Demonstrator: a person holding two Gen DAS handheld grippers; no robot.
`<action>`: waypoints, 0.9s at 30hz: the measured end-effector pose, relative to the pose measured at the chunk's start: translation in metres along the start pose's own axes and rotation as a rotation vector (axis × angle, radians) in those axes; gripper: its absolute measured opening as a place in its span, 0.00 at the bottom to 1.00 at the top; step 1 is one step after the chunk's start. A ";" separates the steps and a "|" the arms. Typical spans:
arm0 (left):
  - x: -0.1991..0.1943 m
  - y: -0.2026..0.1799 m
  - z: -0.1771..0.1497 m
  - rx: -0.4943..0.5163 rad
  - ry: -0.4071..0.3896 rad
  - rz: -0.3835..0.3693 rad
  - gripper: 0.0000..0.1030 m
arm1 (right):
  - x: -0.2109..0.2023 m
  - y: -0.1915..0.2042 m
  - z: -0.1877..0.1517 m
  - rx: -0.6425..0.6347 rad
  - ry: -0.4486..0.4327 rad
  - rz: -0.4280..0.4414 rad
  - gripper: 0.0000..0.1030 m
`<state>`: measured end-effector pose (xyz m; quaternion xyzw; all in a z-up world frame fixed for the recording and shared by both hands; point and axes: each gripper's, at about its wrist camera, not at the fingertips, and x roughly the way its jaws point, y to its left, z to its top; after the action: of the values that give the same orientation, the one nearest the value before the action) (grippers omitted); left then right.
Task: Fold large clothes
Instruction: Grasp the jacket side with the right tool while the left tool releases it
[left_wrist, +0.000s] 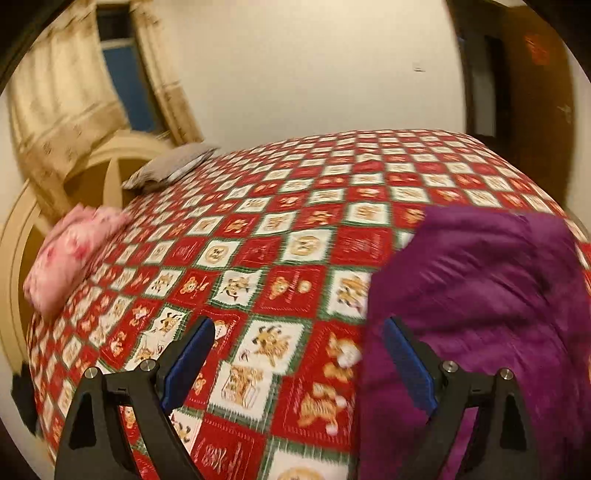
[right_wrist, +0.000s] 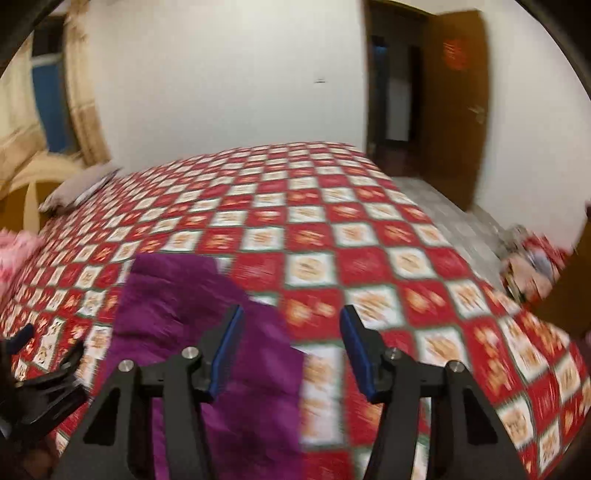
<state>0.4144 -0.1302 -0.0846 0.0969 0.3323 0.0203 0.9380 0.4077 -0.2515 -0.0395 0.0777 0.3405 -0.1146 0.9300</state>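
A purple garment (left_wrist: 480, 314) lies bunched on the red and white patterned bedspread (left_wrist: 280, 229). In the left wrist view it is at the right, with my left gripper (left_wrist: 299, 332) open and empty above the bed; its right finger is at the garment's left edge. In the right wrist view the garment (right_wrist: 192, 314) is at lower left. My right gripper (right_wrist: 291, 317) is open and empty, its left finger over the garment's right edge. The left gripper (right_wrist: 33, 354) shows at the far left of that view.
A pink folded cloth (left_wrist: 70, 254) and a grey pillow (left_wrist: 170, 166) lie at the bed's left side by the cream headboard (left_wrist: 103, 166). A brown door (right_wrist: 454, 103) stands open beyond the bed's far corner. Grey floor (right_wrist: 443, 210) runs along the right side.
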 end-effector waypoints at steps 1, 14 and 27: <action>0.008 -0.006 0.004 -0.013 0.004 -0.005 0.90 | 0.012 0.016 0.006 -0.008 0.024 0.007 0.55; 0.058 -0.073 0.012 0.034 0.043 -0.116 0.90 | 0.094 -0.017 -0.044 0.181 0.092 -0.008 0.50; 0.062 -0.119 -0.007 0.164 0.000 -0.079 0.93 | 0.104 -0.047 -0.075 0.247 0.072 -0.003 0.50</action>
<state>0.4550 -0.2398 -0.1515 0.1603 0.3366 -0.0442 0.9268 0.4262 -0.2971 -0.1666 0.1950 0.3569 -0.1540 0.9005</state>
